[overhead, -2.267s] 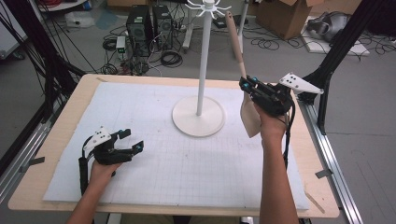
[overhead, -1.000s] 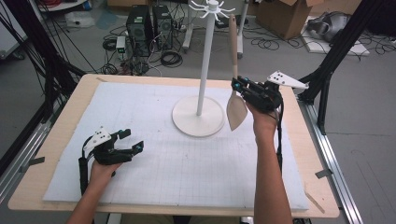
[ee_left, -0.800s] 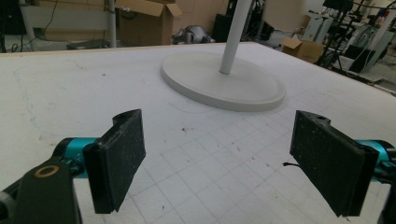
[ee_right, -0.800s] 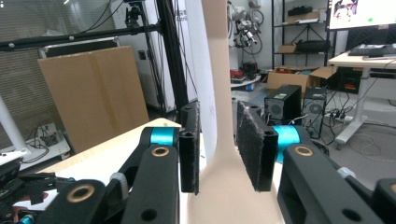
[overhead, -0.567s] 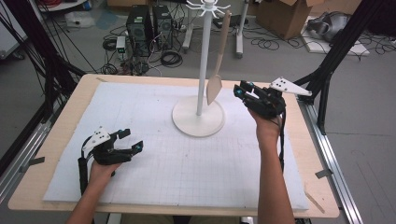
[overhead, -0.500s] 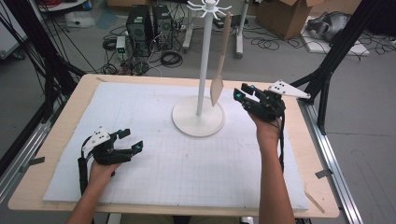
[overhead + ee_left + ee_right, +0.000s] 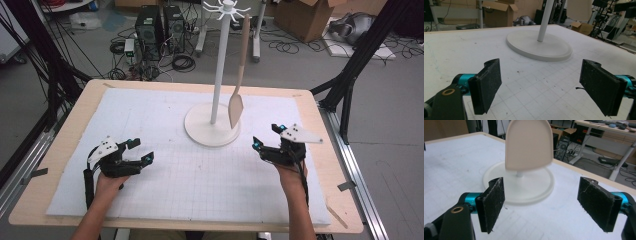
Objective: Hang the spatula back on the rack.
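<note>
Work in hand: hanging a wooden spatula (image 7: 238, 75) on the white stand (image 7: 215, 107); judging by how it hangs free, that step looks done.
Spatula: it hangs from 1 of the hooks at the top of the stand, handle up, blade down just above the right side of the round base. In the right gripper view the blade (image 7: 529, 145) shows blurred in front of the pole, perhaps swinging. Nothing touches it.
Stand: on the white mat (image 7: 150, 125), toward the far edge of the table (image 7: 60, 145), right of its middle.
Right gripper (image 7: 267, 140): low over the mat near the table's right edge, well apart from the spatula. Its jaws have just been opening and stand wide, nothing between them; the pads (image 7: 492, 201) are bare. A likely reason: the spatula is let go and the hand is clear of it.
Left gripper (image 7: 140, 151): near the table's front-left corner, jaws wide apart and empty, pads (image 7: 487, 83) facing the base (image 7: 539, 46). It seems parked, since this job needs 1 hand.
Next: none obvious for this spatula.
</note>
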A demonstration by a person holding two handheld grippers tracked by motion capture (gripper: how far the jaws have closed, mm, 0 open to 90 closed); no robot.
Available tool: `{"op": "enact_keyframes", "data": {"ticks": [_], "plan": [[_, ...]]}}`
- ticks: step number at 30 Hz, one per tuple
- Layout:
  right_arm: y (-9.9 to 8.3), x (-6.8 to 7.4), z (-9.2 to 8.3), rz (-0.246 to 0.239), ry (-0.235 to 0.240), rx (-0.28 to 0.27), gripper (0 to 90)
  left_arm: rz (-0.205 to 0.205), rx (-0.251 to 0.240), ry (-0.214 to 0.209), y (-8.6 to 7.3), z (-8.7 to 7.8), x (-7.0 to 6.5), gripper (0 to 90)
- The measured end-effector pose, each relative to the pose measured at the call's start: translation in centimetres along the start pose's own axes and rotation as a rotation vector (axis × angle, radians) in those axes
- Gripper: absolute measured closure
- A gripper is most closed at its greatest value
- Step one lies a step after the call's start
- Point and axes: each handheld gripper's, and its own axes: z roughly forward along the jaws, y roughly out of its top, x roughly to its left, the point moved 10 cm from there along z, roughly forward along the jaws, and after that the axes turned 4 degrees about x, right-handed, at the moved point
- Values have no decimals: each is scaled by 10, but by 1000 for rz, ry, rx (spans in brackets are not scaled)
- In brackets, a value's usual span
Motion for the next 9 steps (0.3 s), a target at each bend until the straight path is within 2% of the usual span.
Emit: {"op": "enact_keyframes", "data": {"ticks": [3,4,7,9], "plan": [[-18,0,-11,10,-19,-30,200,6,9,-5,-1,0,-1,180],[-25,0,-14,26,-27,-33,197,10,13,-5,-2,0,-1,180],[-45,-1,-24,4,-72,-45,192,5,10,-10,-2,0,-3,180],[-57,0,-28,15,-80,-50,189,10,10,-12,-2,1,-3,181]]}}
